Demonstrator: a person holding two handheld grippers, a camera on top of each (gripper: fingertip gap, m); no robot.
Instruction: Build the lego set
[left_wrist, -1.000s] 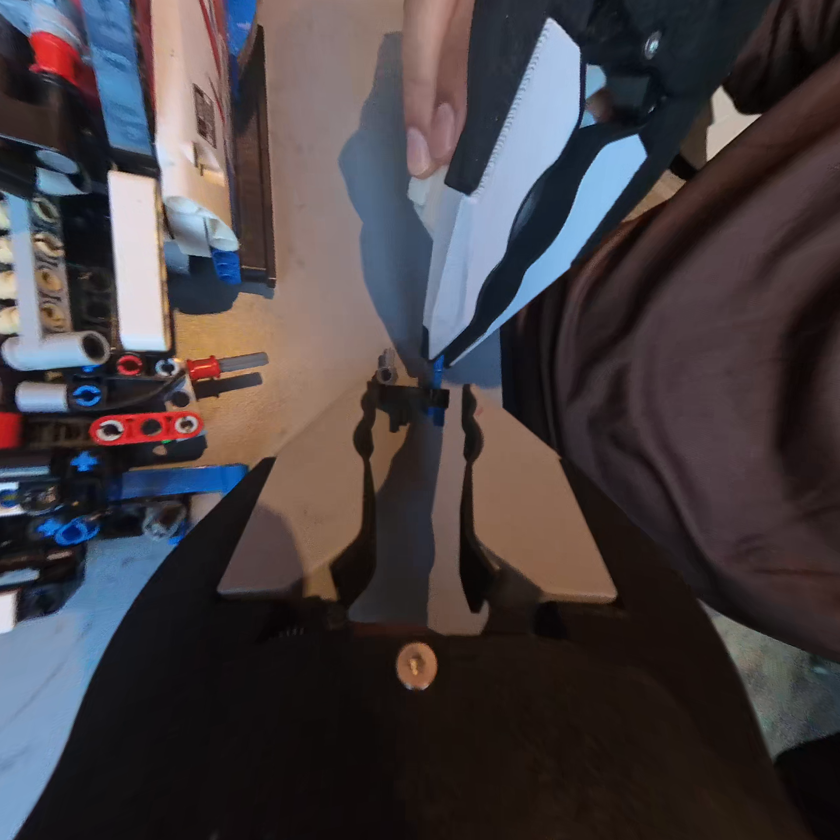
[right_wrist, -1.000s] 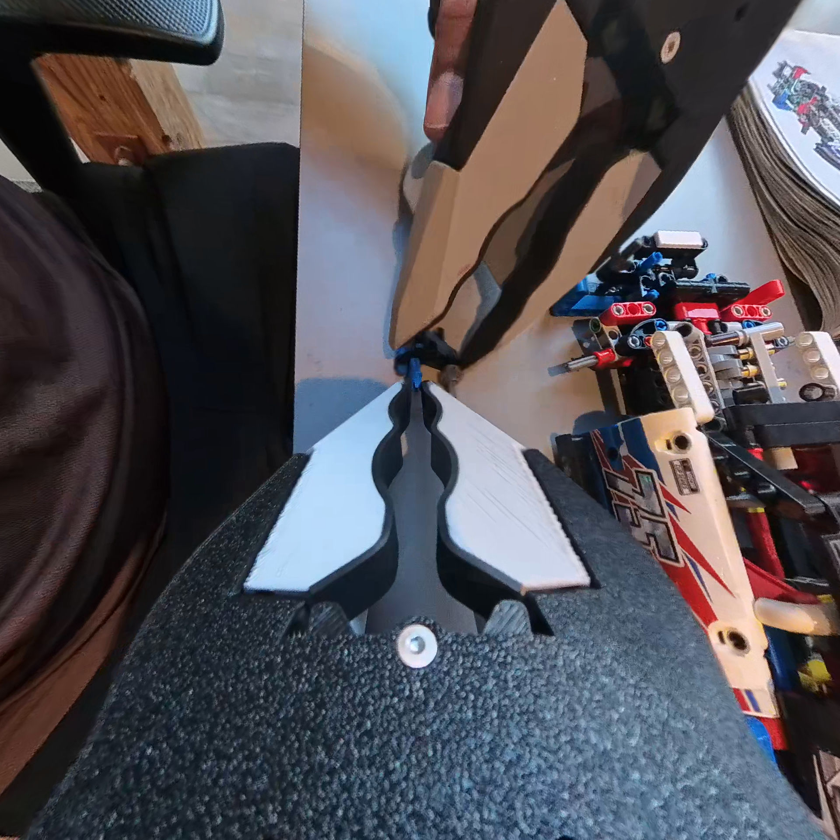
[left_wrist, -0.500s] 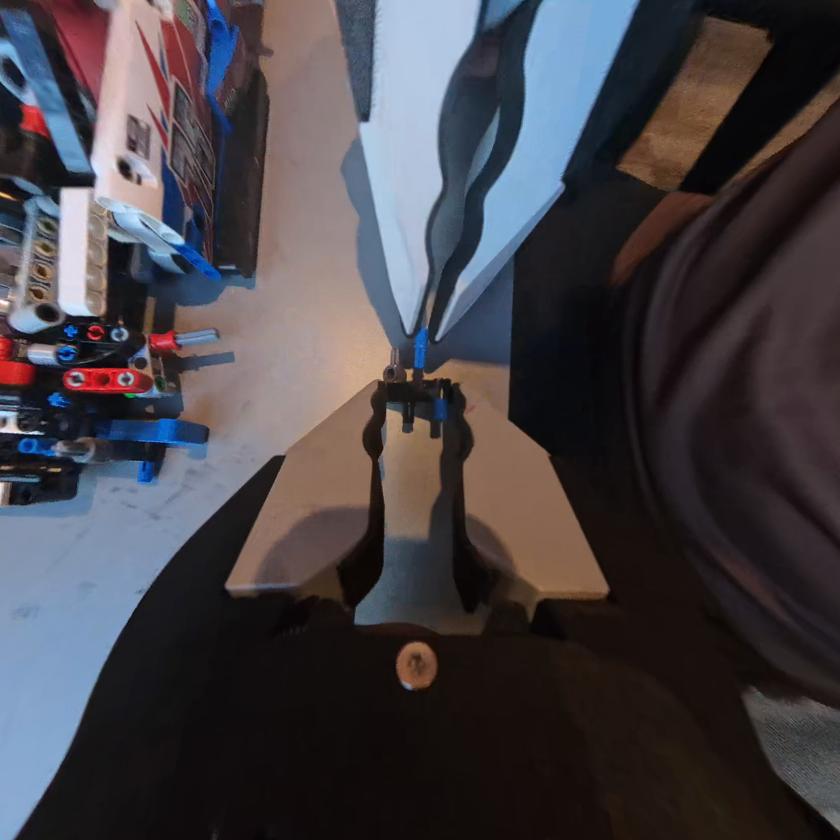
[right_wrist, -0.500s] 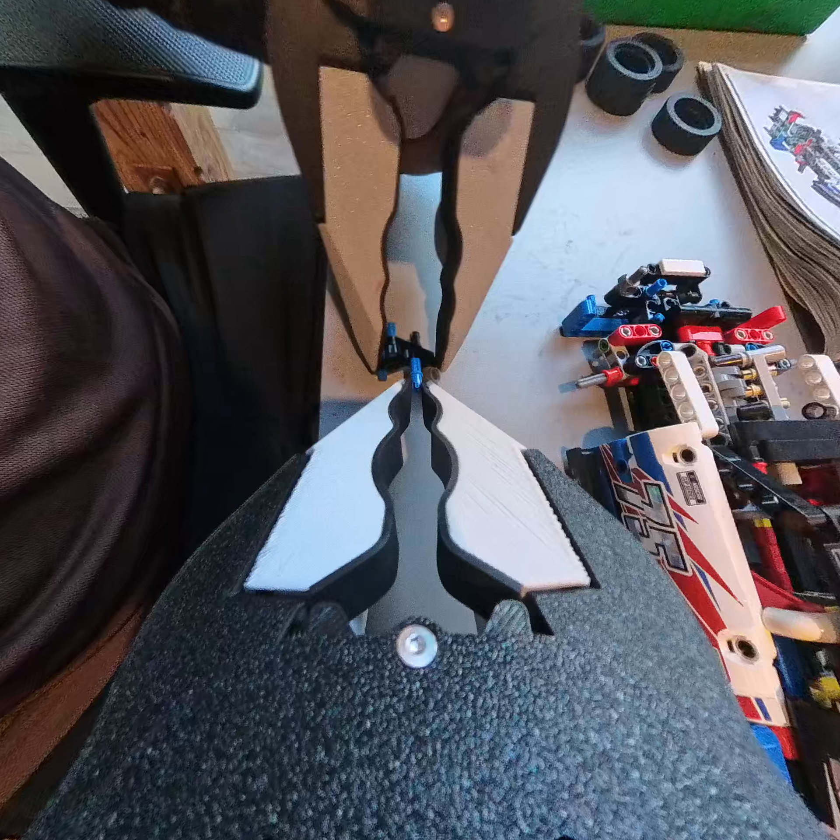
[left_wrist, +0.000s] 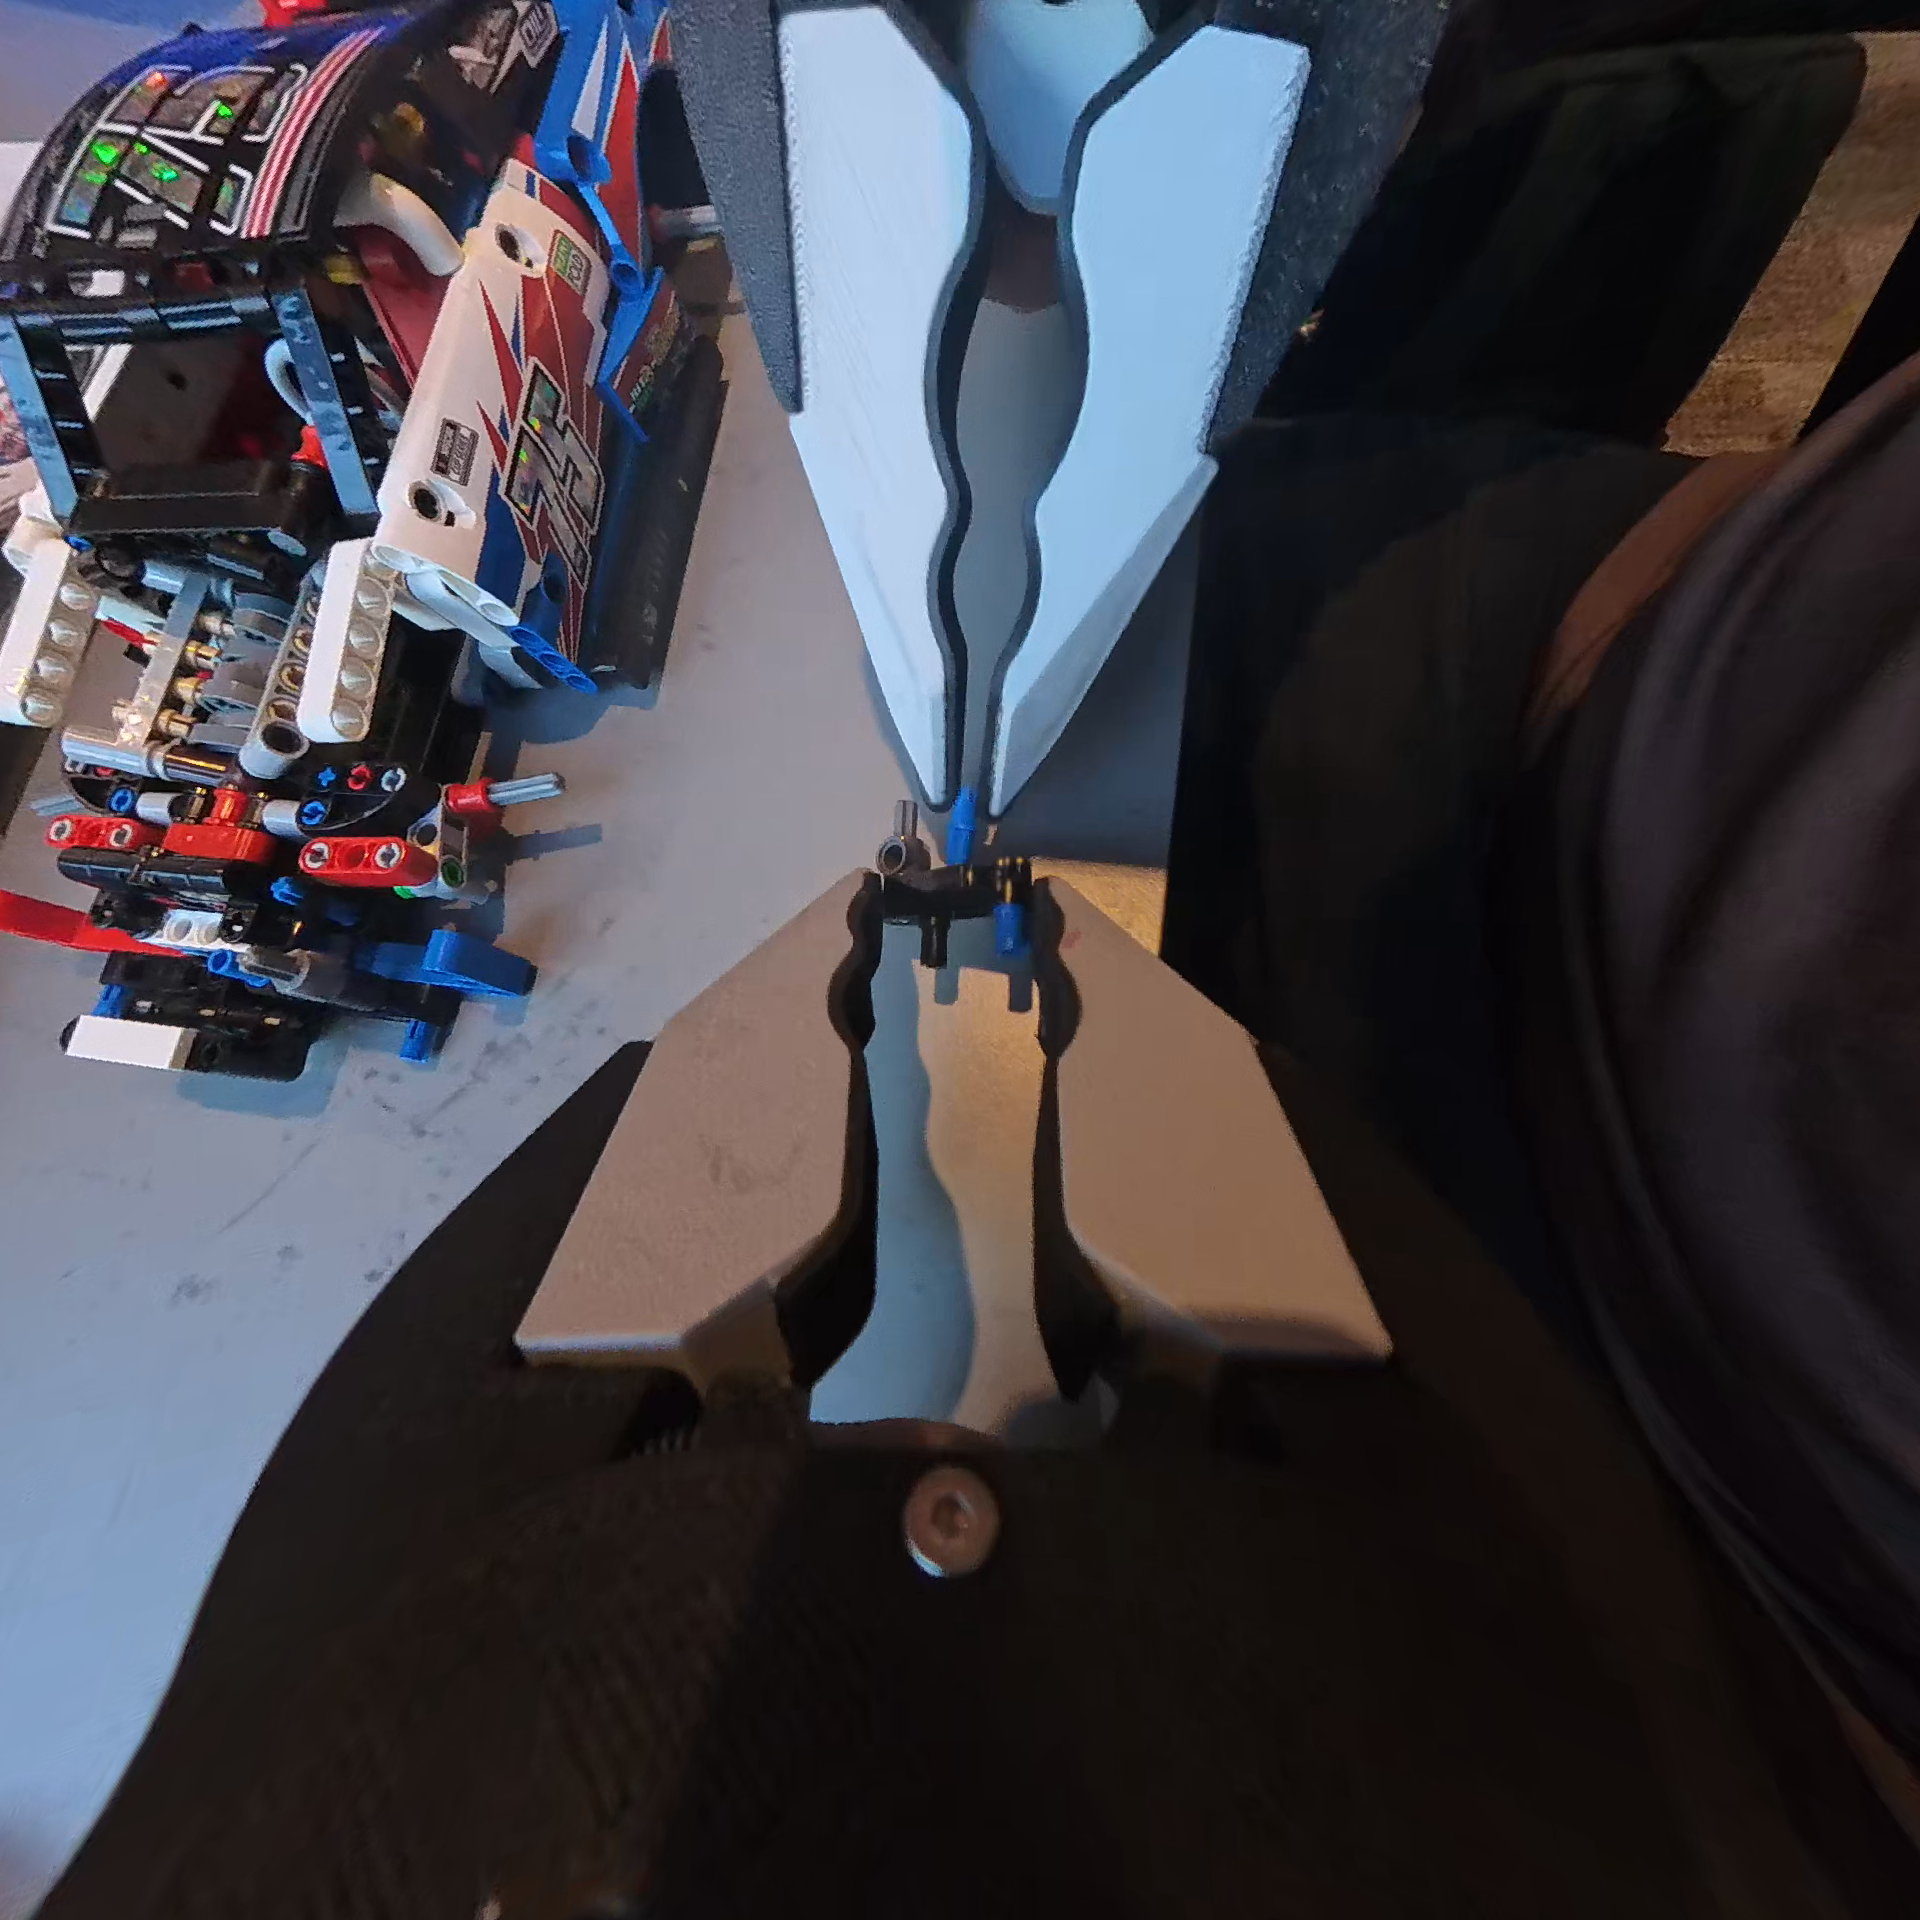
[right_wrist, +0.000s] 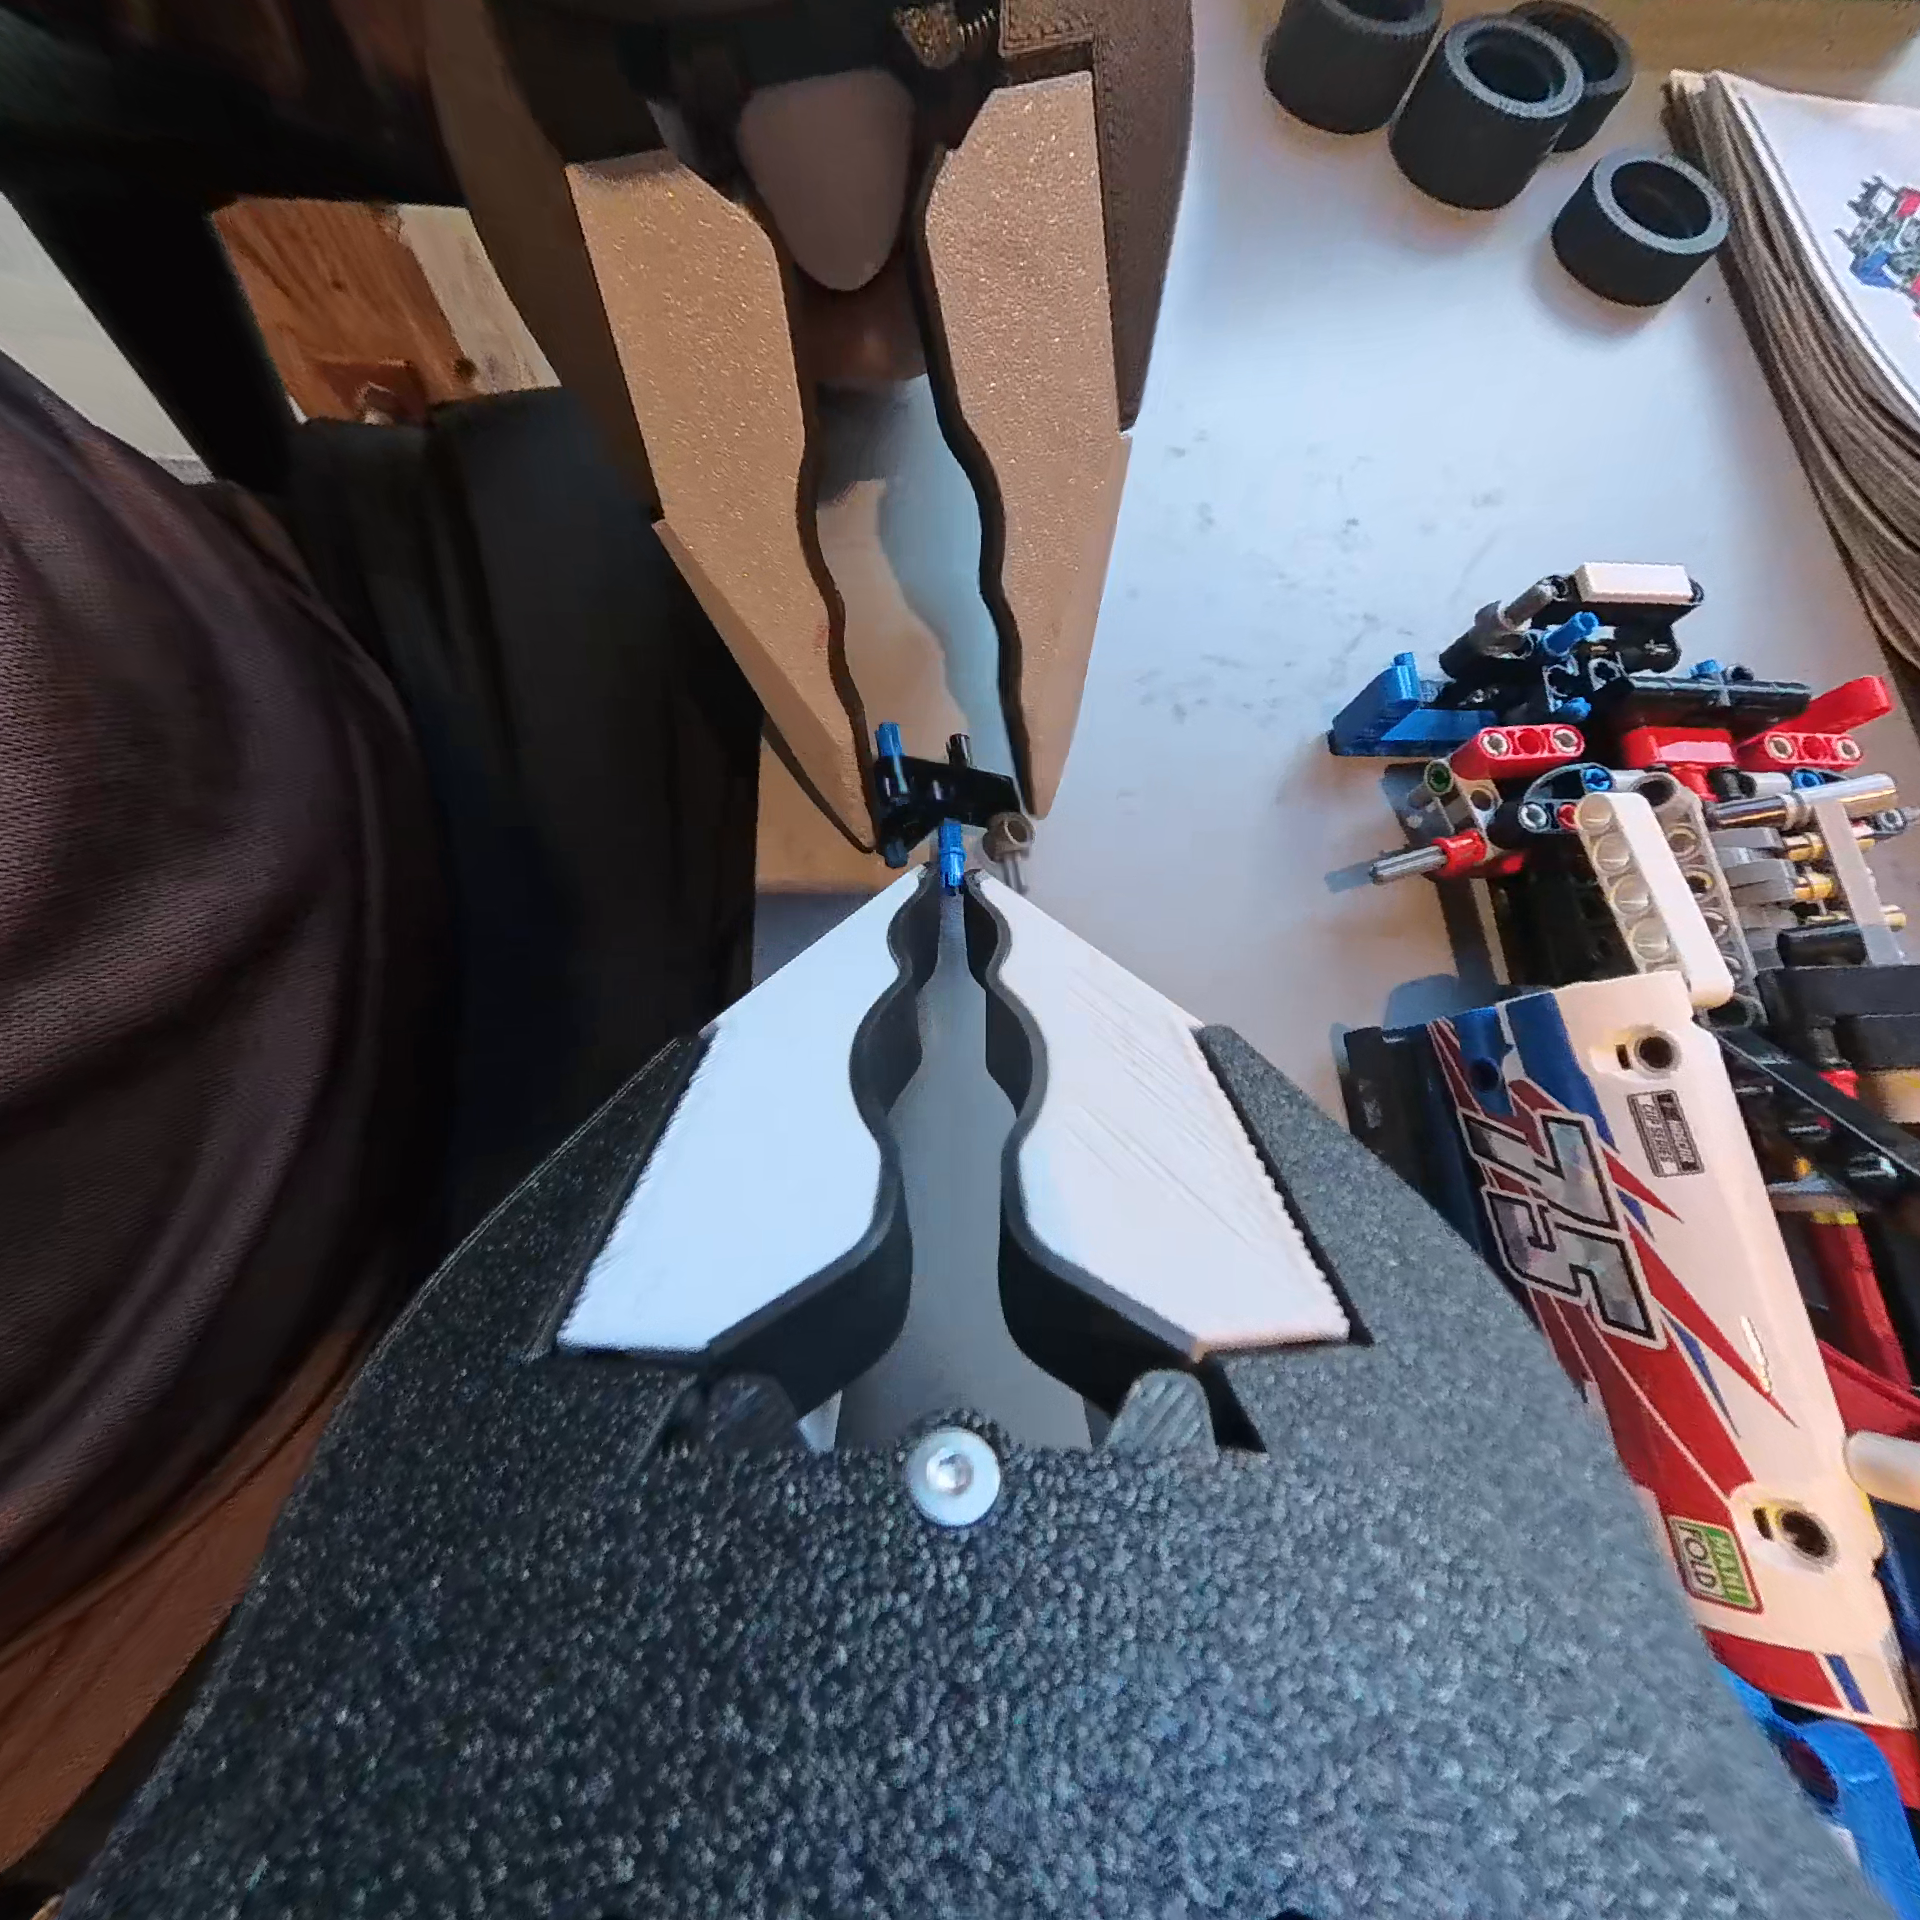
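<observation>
Your left gripper (left_wrist: 954, 896) clamps a small black beam (left_wrist: 951, 891); its holes are hard to resolve. Your right gripper (right_wrist: 945, 881) pinches a blue pin (right_wrist: 948, 865), its rear hidden, tip touching the beam over the table (right_wrist: 1351, 520).

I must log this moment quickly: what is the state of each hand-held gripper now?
Left hand-held gripper: closed on the small black beam.
Right hand-held gripper: closed on the blue pin, its tip at the beam.
</observation>
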